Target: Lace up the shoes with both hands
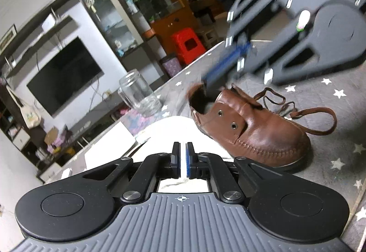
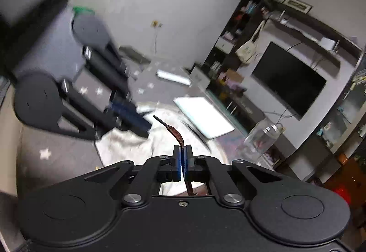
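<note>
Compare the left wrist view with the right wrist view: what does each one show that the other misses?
Only the left wrist view shows the brown shoe on the star-patterned cloth, its two side eyelets empty and lace loops trailing beside it; the left gripper has its jaws together with nothing visible between them.

Only the right wrist view shows the right gripper shut on the brown lace, its tip sticking out past the jaws.

Both share the glass jar, the television and a blurred look at the opposite gripper.
</note>
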